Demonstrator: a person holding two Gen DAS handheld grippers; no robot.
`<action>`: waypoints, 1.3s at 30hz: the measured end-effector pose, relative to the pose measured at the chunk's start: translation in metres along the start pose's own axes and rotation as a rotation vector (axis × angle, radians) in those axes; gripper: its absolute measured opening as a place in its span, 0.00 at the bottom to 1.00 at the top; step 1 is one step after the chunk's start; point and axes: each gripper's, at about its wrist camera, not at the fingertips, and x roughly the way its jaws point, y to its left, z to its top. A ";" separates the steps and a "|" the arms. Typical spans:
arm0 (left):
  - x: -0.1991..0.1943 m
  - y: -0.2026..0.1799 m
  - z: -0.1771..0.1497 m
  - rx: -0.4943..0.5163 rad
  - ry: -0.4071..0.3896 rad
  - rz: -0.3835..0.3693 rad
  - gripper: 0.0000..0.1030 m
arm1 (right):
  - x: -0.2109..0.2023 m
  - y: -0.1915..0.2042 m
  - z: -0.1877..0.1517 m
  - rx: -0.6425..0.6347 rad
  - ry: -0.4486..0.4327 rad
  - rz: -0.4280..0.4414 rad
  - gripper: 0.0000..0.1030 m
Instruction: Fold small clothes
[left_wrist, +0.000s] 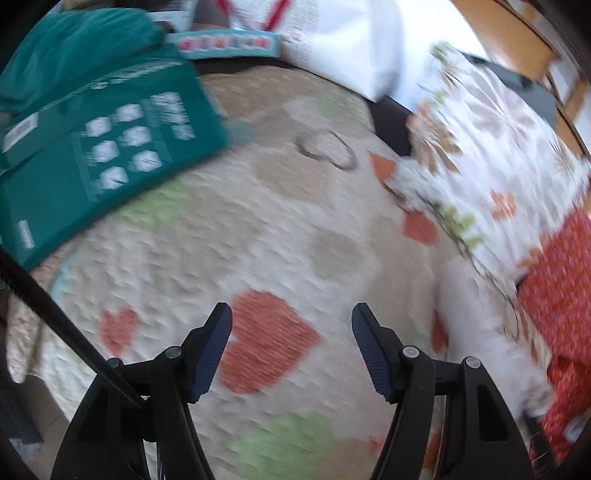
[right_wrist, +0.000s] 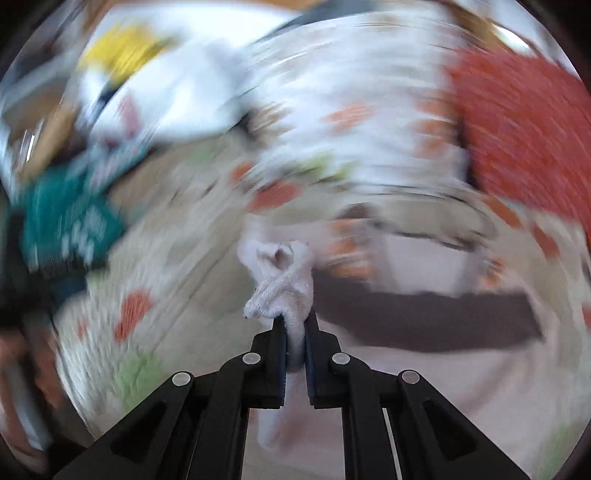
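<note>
Clothing in two pieces shows near the grippers: one small white garment (right_wrist: 279, 284) pinched in the right gripper (right_wrist: 294, 325), and one red patterned piece (left_wrist: 557, 291) lying at the right edge of the left wrist view. The right gripper's jaws are closed tight on a bunched knit fold of the white garment, which sticks up past the fingertips and trails down between the two black arms below. In the left wrist view a pale, blurred strip of white cloth (left_wrist: 476, 317) lies just beside the red piece; whether it is the same garment cannot be told.

The left gripper (left_wrist: 291, 325) stands open with nothing between its two blue-padded fingers (left_wrist: 214, 347), hanging over a cream quilted blanket (left_wrist: 192, 258) printed with hearts. On the blanket part in that view about four orange-red hearts can be counted, the largest directly between the fingers, plus two or three green ones and some beige ones; blur makes the count unsure.

One floral pillow (left_wrist: 491, 147), white with orange and brown flowers, rests at the blanket's right side, touching the red piece. One dark green box (left_wrist: 99, 158) with six white pictograms sits on the blanket's upper left, with one teal cloth (left_wrist: 74, 40) behind it. Farther back lie one flat light-blue box (left_wrist: 229, 43) and one white bag (left_wrist: 343, 40).

The right wrist view is heavily smeared; the red piece (right_wrist: 524, 136), the pillow (right_wrist: 362, 122) and the green box (right_wrist: 74, 225) are only blotches of colour there.
</note>
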 end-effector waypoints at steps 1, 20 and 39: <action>0.003 -0.015 -0.006 0.029 0.017 -0.019 0.64 | -0.014 -0.027 0.000 0.068 -0.020 0.003 0.08; 0.022 -0.244 -0.183 0.574 0.242 -0.283 0.65 | -0.077 -0.216 -0.141 0.449 0.080 -0.129 0.05; 0.083 -0.257 -0.158 0.372 0.440 -0.573 0.89 | 0.008 -0.321 -0.071 0.631 0.067 0.098 0.63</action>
